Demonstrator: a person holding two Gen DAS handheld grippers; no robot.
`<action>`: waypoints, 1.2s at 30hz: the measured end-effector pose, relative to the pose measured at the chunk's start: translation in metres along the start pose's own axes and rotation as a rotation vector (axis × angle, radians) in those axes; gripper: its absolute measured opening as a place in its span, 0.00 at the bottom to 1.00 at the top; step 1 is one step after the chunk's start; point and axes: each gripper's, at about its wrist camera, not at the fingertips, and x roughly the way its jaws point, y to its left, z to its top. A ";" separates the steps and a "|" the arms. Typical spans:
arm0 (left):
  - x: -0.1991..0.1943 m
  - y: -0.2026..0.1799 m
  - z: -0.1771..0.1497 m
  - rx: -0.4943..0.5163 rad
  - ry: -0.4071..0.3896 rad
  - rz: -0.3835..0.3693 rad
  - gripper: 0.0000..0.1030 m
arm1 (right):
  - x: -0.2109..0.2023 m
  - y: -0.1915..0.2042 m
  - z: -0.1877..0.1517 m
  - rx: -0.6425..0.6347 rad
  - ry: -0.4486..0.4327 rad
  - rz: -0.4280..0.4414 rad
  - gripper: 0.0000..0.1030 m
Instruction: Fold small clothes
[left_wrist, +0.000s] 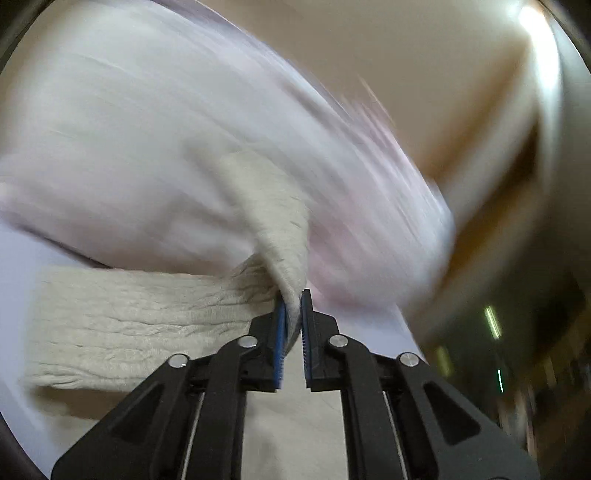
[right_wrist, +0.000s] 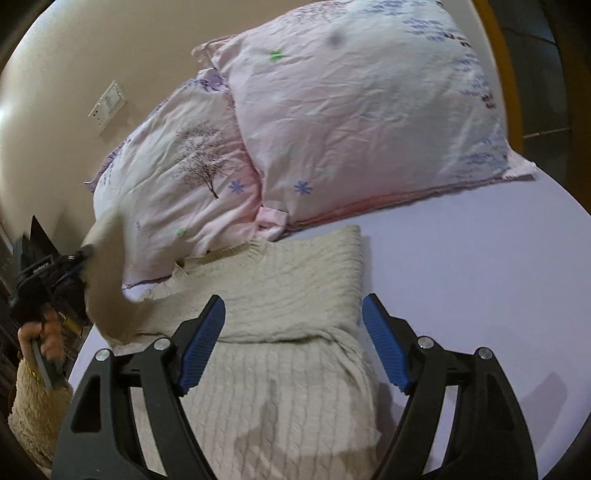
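A cream cable-knit sweater (right_wrist: 280, 295) lies on the lavender bed sheet (right_wrist: 480, 266), its right sleeve folded in over the body. My left gripper (left_wrist: 293, 299) is shut on the sweater's left sleeve (left_wrist: 284, 236) and holds it lifted off the bed. The same gripper shows at the left of the right wrist view (right_wrist: 79, 258), with the sleeve (right_wrist: 105, 280) stretched up from the sweater. My right gripper (right_wrist: 293, 306) is open and empty, hovering just above the middle of the sweater.
Two pink floral pillows (right_wrist: 354, 110) lie at the head of the bed, touching the sweater's collar end; they appear blurred in the left wrist view (left_wrist: 147, 140). A beige wall with a switch plate (right_wrist: 108, 101) is behind. The bed's edge is at left.
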 end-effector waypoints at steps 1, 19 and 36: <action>0.030 -0.021 -0.015 0.045 0.105 -0.024 0.07 | -0.002 -0.003 -0.003 0.006 0.006 -0.009 0.74; -0.207 0.051 -0.211 -0.131 0.232 0.259 0.26 | -0.098 -0.050 -0.131 0.197 0.479 0.387 0.65; -0.163 0.085 -0.261 -0.471 0.232 0.044 0.31 | -0.056 -0.065 -0.181 0.422 0.664 0.464 0.14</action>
